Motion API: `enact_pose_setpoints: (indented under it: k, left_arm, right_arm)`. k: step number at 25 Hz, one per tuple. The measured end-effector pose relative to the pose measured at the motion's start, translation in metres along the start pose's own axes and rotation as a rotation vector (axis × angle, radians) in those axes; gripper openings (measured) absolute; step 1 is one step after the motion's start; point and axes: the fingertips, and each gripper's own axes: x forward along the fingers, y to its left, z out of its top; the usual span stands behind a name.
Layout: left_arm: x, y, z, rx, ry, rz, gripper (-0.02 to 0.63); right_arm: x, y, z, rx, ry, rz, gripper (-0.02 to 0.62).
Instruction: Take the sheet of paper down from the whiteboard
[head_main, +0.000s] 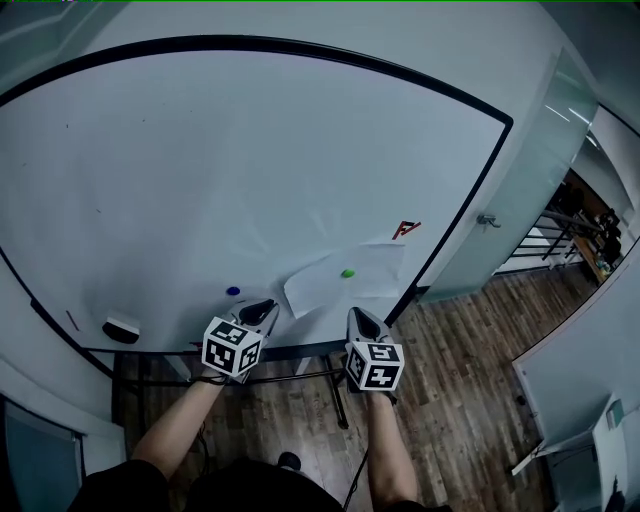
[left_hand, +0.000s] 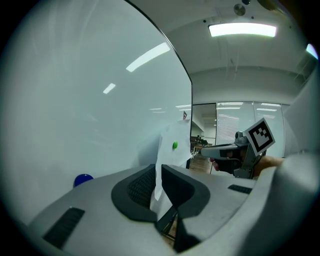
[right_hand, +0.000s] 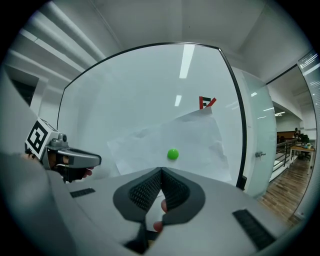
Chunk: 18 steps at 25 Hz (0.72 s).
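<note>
A white sheet of paper (head_main: 340, 280) hangs on the whiteboard (head_main: 200, 180), pinned by a green magnet (head_main: 347, 272). Its top right corner reaches a small red marking (head_main: 405, 229). My left gripper (head_main: 268, 306) is at the sheet's lower left corner. In the left gripper view the jaws (left_hand: 159, 172) are shut with the paper's edge (left_hand: 170, 140) running down between them, and the corner stands off the board. My right gripper (head_main: 357, 314) sits just below the sheet, under the green magnet (right_hand: 172, 154). It is shut with nothing between its jaws (right_hand: 161, 172).
A blue magnet (head_main: 233, 291) sits on the board left of the left gripper. An eraser (head_main: 121, 329) rests near the lower left rim. A glass door with a handle (head_main: 487, 219) stands right of the board's black frame. Wooden floor lies below.
</note>
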Motion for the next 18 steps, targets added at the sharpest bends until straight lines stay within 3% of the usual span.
enact_pose_setpoints:
  k: [4,6,8,18]
  left_arm:
    - [0.008,-0.001,-0.005,-0.002,0.024,0.011,0.031]
    - [0.013,-0.002,-0.008,-0.009,0.037,0.007,0.113]
    - [0.018,-0.002,-0.01,-0.011,0.046,0.001,0.141]
    - [0.053,0.0,-0.006,0.0,0.067,0.019,0.155]
  right_arm:
    - [0.009,-0.003,0.001,-0.005,0.003,0.031,0.025]
    - [0.013,-0.003,0.002,-0.006,0.003,0.046,0.025]
    - [0.017,-0.004,0.002,-0.006,0.002,0.057,0.024]
    - [0.03,-0.021,0.003,0.014,-0.003,0.083,0.025]
